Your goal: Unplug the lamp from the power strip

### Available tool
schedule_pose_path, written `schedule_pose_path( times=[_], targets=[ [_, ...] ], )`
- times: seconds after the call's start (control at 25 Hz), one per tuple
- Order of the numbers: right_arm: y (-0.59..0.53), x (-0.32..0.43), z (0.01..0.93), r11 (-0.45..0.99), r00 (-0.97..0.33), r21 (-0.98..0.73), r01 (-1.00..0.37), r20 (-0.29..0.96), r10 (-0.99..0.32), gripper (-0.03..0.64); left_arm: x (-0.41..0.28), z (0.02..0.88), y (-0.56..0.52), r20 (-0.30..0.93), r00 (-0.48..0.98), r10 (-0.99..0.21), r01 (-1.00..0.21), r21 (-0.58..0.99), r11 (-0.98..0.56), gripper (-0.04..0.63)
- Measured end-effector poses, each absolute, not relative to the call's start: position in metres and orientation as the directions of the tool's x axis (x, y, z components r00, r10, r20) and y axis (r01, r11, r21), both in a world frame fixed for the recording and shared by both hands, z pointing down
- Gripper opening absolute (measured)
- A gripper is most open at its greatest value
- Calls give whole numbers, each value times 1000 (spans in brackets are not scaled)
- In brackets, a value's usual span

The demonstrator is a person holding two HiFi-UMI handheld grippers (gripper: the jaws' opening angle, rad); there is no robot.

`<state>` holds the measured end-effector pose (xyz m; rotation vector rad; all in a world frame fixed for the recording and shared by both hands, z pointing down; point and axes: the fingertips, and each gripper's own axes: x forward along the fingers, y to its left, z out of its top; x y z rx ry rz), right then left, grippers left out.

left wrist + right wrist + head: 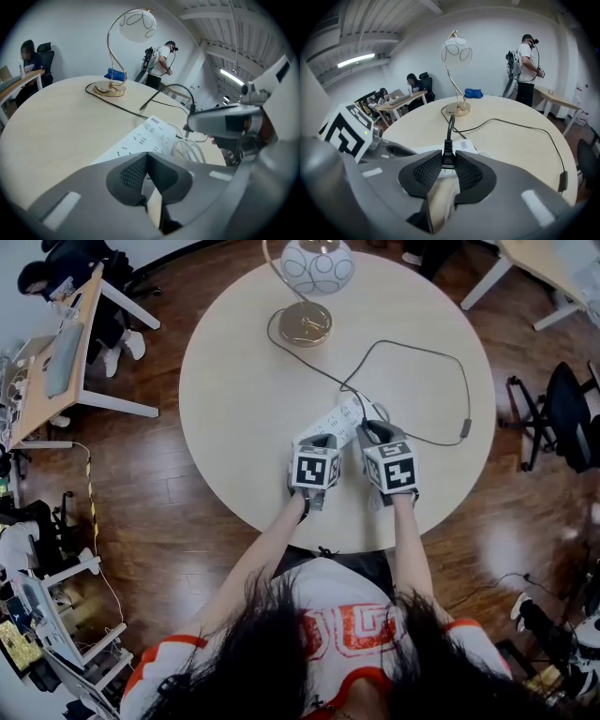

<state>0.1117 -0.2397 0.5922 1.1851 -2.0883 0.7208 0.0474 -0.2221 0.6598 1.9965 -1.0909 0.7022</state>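
Observation:
A white power strip [339,421] lies at the middle of the round table [234,409]. The gold lamp [305,322] with its white globe shade stands at the far edge, and its black cord [412,348] loops back to the strip. My right gripper [373,431] is shut on the lamp's black plug [447,157] just above the strip's right end. My left gripper [322,440] rests shut over the near end of the power strip [145,138]; whether it touches the strip is hidden. In the left gripper view the right gripper [220,123] shows to the right.
The strip's white cable [187,150] lies coiled beside it. An inline switch [465,427] sits on the lamp cord at the right. Desks [56,362] and office chairs [562,413] ring the table. A person [527,61] stands beyond the far edge.

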Motion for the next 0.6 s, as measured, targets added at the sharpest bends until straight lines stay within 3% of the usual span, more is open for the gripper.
schedule_pose_path(
  times=[0.16, 0.28, 0.4, 0.52, 0.6],
  targets=[
    [-216, 117, 622, 447, -358, -130, -885, 803, -476, 91, 47, 660, -223, 743, 488, -458, -866, 344, -363, 0],
    [-212, 118, 628, 457, -334, -80, -886, 794, -508, 95, 47, 660, -223, 741, 490, -458, -864, 344, -368, 0],
    [-213, 120, 628, 441, -330, -73, -895, 773, -541, 192, 47, 662, -223, 744, 491, -452, -862, 342, -373, 0],
    [-212, 123, 624, 412, -325, -84, -907, 760, -563, 187, 46, 663, -223, 744, 503, -440, -854, 351, -383, 0],
    [-213, 125, 614, 384, -313, -78, -920, 737, -600, 139, 46, 662, -223, 741, 513, -433, -847, 357, -393, 0]
  ],
)
